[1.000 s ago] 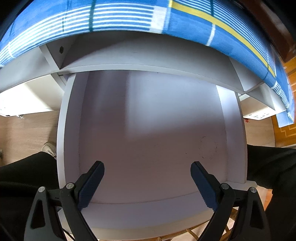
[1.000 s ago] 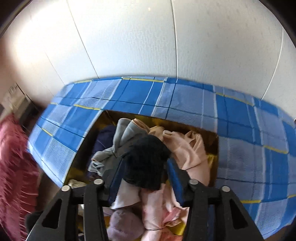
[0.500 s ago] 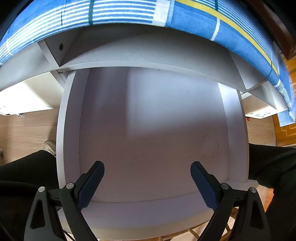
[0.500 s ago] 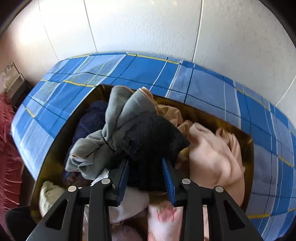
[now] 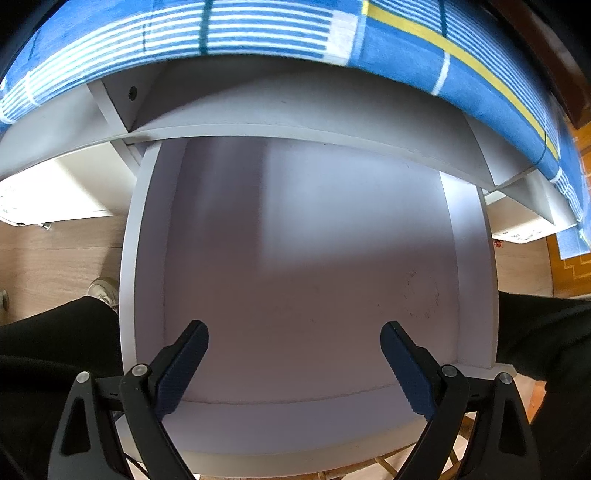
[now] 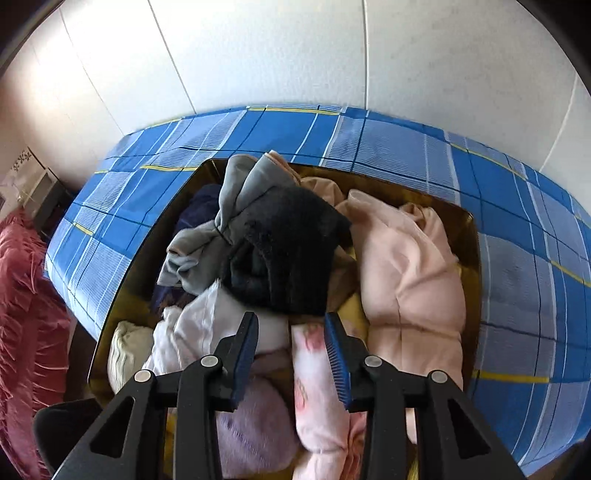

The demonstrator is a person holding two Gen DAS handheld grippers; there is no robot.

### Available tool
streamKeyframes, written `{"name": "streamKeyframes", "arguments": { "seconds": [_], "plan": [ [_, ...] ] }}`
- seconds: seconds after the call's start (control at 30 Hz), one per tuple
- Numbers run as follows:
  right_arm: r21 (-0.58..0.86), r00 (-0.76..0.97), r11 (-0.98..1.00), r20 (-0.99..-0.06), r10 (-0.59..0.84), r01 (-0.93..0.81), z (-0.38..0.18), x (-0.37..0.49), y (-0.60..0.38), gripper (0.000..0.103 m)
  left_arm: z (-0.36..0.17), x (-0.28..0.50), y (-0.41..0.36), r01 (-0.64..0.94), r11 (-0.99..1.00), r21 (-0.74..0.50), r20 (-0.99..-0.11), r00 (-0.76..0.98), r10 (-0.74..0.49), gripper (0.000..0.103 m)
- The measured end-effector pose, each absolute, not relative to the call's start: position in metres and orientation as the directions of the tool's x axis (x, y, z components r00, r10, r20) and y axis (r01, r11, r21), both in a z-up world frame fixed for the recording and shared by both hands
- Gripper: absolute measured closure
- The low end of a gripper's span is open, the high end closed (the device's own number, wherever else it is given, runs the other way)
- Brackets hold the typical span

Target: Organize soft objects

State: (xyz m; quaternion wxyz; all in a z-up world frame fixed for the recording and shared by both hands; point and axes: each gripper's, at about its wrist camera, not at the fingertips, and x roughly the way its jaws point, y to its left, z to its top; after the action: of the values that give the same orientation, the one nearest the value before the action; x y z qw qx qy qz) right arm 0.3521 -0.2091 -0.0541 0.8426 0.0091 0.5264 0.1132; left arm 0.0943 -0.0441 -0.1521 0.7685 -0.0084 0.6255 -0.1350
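left wrist view: the left tool (image 5: pixel 293 334) points steeply down into a pale drawer (image 5: pixel 314 258) whose floor is bare; its jaws stand wide with nothing between them. the blue checked cloth (image 5: pixel 258 29) hangs over the tabletop edge above the drawer. a person's dark trouser legs (image 5: pixel 55 332) flank the drawer over a wooden floor (image 5: pixel 48 251).

right wrist view: the right tool (image 6: pixel 291 330) sits over a dark bin (image 6: pixel 476 254) full of soft clothes on the same cloth. its jaws are narrow, and the black fuzzy garment (image 6: pixel 291 251) lies just beyond the tips, on top of the pile; i cannot tell whether the pads pinch its near edge. a grey garment (image 6: pixel 236 206) lies left of it, a pale pink one (image 6: pixel 402 266) right.
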Motion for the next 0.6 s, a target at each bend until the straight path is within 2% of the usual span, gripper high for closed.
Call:
{"name": "streamKeyframes", "arguments": {
  "seconds": [0.37, 0.57, 0.6],
  "plan": [
    [0.082, 0.524, 0.976, -0.833, 0.178, -0.202, -0.041, 0.287, -0.198, 0.058, -0.118, 0.09, -0.018, 0.141, 0.957, -0.253, -0.905, 0.315, -0.286, 0.007],
    [0.027, 0.588, 0.97, -0.791, 0.169, -0.242, -0.026, 0.234, -0.203, 0.049, -0.084, 0.078, -0.013, 0.172, 0.961, -0.218, -0.853, 0.445, -0.273, 0.002],
    [0.026, 0.597, 0.97, -0.784, 0.17, -0.241, -0.024, 0.226, -0.205, 0.044, -0.079, 0.076, -0.012, 0.175, 0.961, -0.214, -0.843, 0.463, -0.273, 0.002]
  ]
}}
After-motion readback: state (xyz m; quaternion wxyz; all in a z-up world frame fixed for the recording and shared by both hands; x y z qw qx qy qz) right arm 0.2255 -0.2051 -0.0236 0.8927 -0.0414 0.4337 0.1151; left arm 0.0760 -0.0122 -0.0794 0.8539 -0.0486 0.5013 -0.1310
